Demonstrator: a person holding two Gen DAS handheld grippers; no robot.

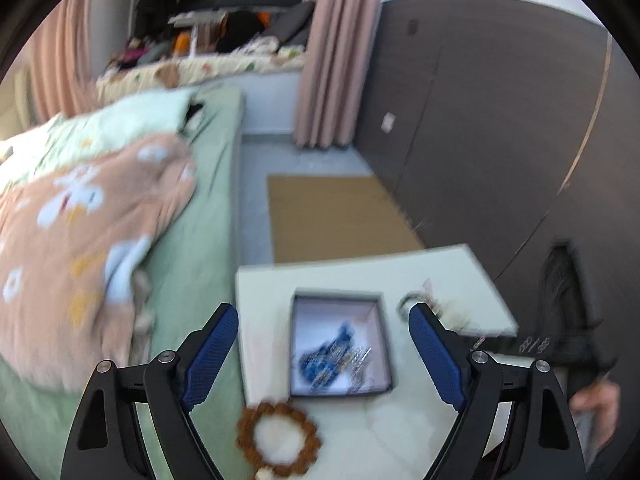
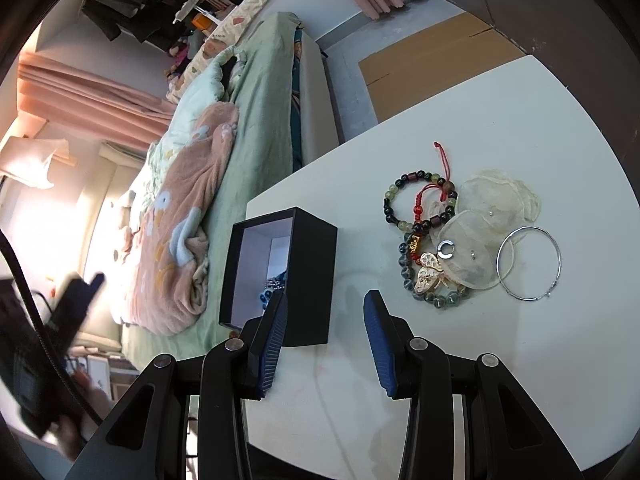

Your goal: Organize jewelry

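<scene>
A black box (image 1: 297, 344) with a pale lining stands on the white table (image 1: 352, 278). Blue beads (image 1: 326, 356) and silver pieces lie inside it. My left gripper (image 1: 323, 313) hovers over the box, open wide, with nothing touching its pads. A brown bead bracelet (image 1: 278, 438) lies on the table just in front of the box. In the right wrist view, my right gripper (image 2: 326, 298) is partly open beside the box (image 2: 314, 272), with its left finger over the box's near corner and no pad pressing. A jewelry pile lies to the right: a dark bead bracelet (image 2: 394, 204), shell discs (image 2: 494, 196) and a silver bangle (image 2: 554, 240).
A bed (image 1: 200, 216) with a green sheet and a peach blanket (image 1: 80, 240) borders the table's left side. Brown cardboard (image 1: 332, 216) lies on the floor beyond the table. A dark wardrobe wall (image 1: 500, 128) stands to the right. A person's hand (image 1: 596, 404) shows at the right edge.
</scene>
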